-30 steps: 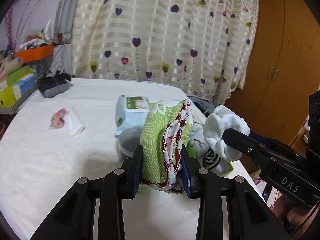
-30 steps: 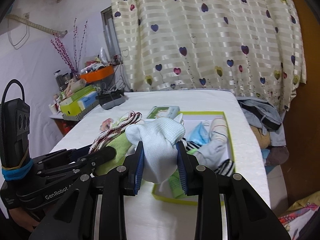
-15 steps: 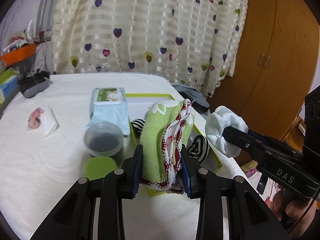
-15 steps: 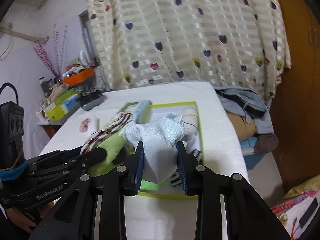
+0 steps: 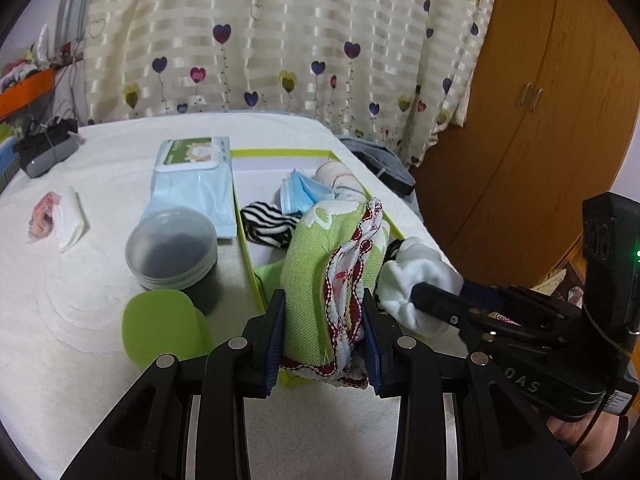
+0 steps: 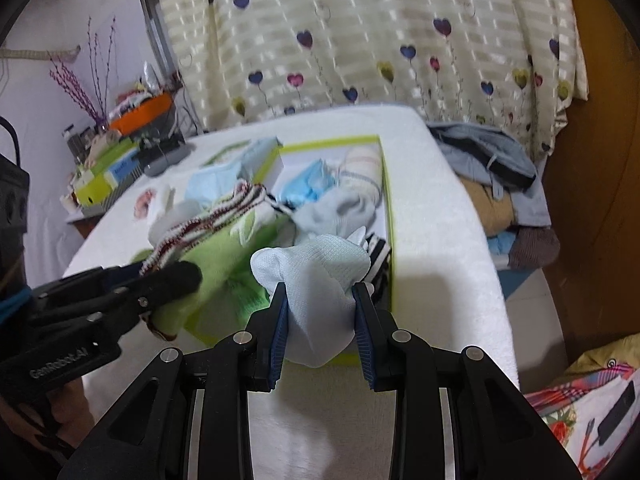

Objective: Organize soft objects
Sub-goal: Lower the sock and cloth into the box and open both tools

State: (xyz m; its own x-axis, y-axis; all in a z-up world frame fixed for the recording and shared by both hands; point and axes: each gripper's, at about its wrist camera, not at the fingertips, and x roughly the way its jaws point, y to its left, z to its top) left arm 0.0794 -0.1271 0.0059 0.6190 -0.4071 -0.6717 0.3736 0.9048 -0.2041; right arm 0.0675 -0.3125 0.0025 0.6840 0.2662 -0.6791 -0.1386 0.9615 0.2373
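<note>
Since a second ago you have brought both grippers lower and closer over the green-rimmed box (image 5: 280, 153), so its contents now show past the cloth. Your left gripper (image 5: 323, 330) has its jaws part-closed, clamped on the folded green woven cloth (image 5: 320, 264) with red-and-white trim, tilted down over the box's near edge. Your right gripper (image 6: 319, 322) pinches a bunched white knit sock (image 6: 316, 276) just beside it, also angled down. In the box lie a striped black-and-white sock (image 5: 266, 222), blue face masks (image 5: 302, 190) and a pale rolled sock (image 5: 340, 176). Left of the box sit a wipes pack (image 5: 196, 184), a round translucent tub (image 5: 172, 246) and its green lid (image 5: 160, 326) on the white textured bedcover (image 5: 60, 320).
</note>
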